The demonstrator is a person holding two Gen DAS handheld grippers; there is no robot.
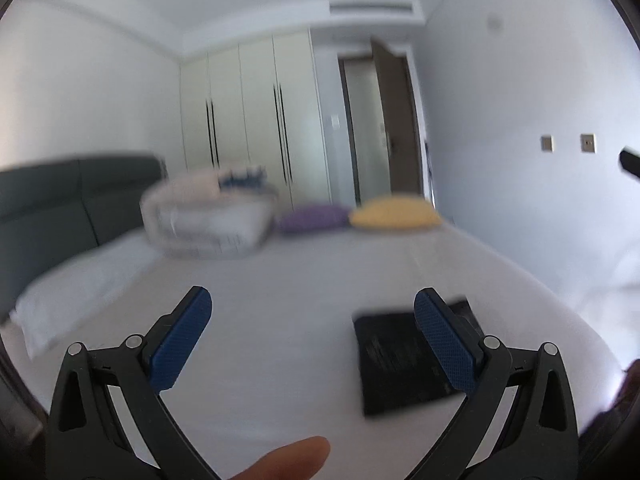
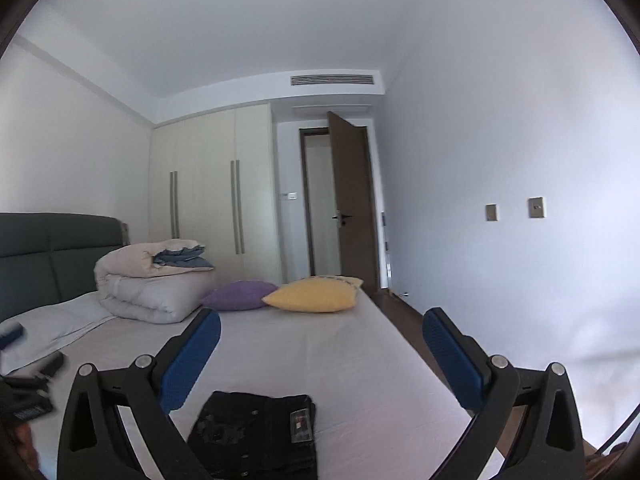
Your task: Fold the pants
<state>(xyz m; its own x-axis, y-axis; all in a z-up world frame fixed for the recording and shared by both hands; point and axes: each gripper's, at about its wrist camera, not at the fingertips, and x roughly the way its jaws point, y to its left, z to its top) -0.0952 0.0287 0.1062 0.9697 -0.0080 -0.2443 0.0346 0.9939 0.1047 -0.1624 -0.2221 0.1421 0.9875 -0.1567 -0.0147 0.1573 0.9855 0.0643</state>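
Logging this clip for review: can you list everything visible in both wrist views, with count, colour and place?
pants: 1, black, folded flat on the bed's near end
bed: 1, white sheet, fills the room's middle
headboard: 1, dark grey-green, left
duvet: 1, off-white, folded bundle near the headboard
blue cloth: 1, tucked in the duvet's top
cushions: 2, purple and yellow, touching, far end
pillow: 1, white, by the headboard
wardrobe: 1, cream, far wall
door: 1, brown, open
wall plates: 2, metallic, right wall
vent: 1, white, above the door
left gripper: black, blue pads, open, empty
right gripper: same, open, empty
fingertip: 1, bottom of left view
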